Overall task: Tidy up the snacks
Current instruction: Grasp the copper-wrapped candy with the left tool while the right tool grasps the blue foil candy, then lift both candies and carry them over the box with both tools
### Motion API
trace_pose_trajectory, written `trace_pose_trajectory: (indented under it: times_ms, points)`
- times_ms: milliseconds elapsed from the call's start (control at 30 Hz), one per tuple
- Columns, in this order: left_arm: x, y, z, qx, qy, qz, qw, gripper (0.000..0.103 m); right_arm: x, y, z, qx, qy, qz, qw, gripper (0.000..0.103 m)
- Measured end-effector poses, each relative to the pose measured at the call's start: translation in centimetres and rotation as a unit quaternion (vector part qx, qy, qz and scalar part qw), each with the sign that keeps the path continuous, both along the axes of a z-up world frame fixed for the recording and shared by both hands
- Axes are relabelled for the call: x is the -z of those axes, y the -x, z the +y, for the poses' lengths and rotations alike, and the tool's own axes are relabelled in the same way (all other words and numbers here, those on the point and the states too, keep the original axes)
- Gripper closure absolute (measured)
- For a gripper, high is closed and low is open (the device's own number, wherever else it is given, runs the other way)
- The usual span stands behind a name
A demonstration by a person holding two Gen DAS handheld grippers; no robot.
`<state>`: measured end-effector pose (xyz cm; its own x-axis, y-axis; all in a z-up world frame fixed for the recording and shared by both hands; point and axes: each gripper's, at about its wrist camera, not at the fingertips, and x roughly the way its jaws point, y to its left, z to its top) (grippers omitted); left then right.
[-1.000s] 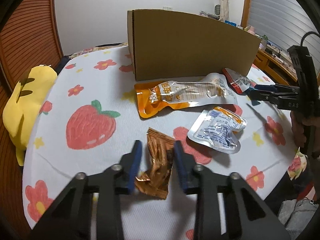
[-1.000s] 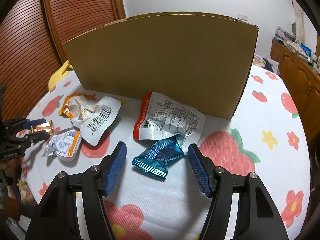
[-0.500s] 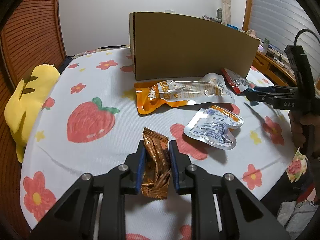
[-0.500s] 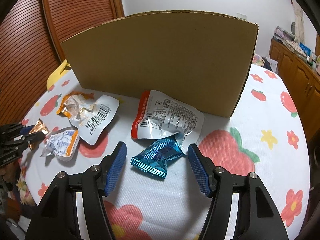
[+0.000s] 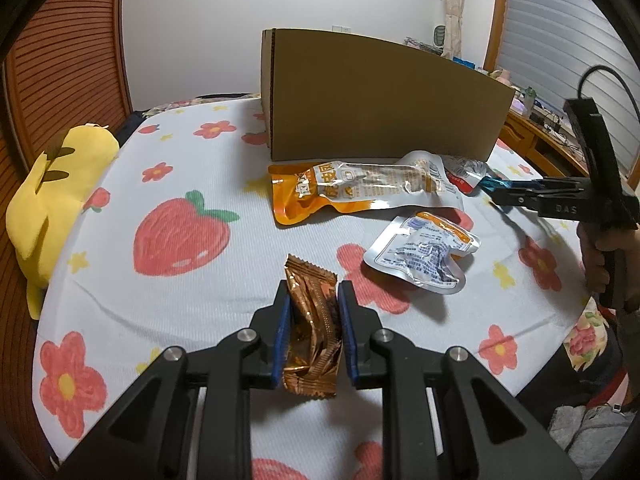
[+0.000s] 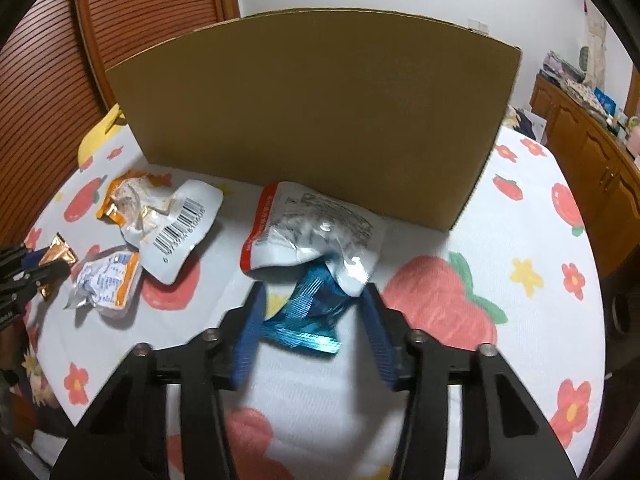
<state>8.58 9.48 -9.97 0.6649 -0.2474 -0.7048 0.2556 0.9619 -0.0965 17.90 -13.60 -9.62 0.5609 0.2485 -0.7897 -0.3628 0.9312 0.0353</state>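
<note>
My left gripper (image 5: 314, 294) is shut on a crumpled copper-brown snack wrapper (image 5: 310, 320), held just over the strawberry-print cloth (image 5: 180, 300). In the right wrist view, my right gripper (image 6: 314, 294) has its jaws closing around a shiny blue snack packet (image 6: 308, 314). The packet is buckled upward between the pads. A corner of a red-and-white pouch (image 6: 312, 228) overlaps it. A tall cardboard box (image 5: 380, 100) stands behind the snacks. An orange pouch (image 5: 360, 192) and a small silver pouch (image 5: 424, 252) lie between the two grippers.
A yellow plush toy (image 5: 60, 184) lies at the cloth's left edge. A wooden cabinet (image 6: 592, 152) stands to the right. A person's hand (image 5: 596, 256) holds the right gripper's handle at the cloth's right edge. The box's inside is hidden.
The left jaws closed on the brown wrapper and lifted it slightly. The right jaws narrowed around the blue packet, which has bunched up between them.
</note>
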Motion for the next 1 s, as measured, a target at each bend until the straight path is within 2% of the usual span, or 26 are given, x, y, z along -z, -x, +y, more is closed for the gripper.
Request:
trace_pose_trajectory:
  times_ms: [300,567,1000]
  points:
    - [-0.1,-0.1,0.1,-0.005,0.008,-0.004,1.0000,0.083,-0.2,2.3,-3.1,0.006,-0.026,0.011,1.000,0.068]
    - [-0.6,-0.1,0.5,-0.014,0.017,-0.009,0.9997,0.083,-0.6,4.4,-4.5,0.008,-0.043,-0.002,0.999,0.068]
    - [-1.5,-0.1,0.4,-0.018,0.021,-0.019,0.9994,0.083,-0.6,5.3,-5.0,0.009,-0.058,-0.011,0.998,0.067]
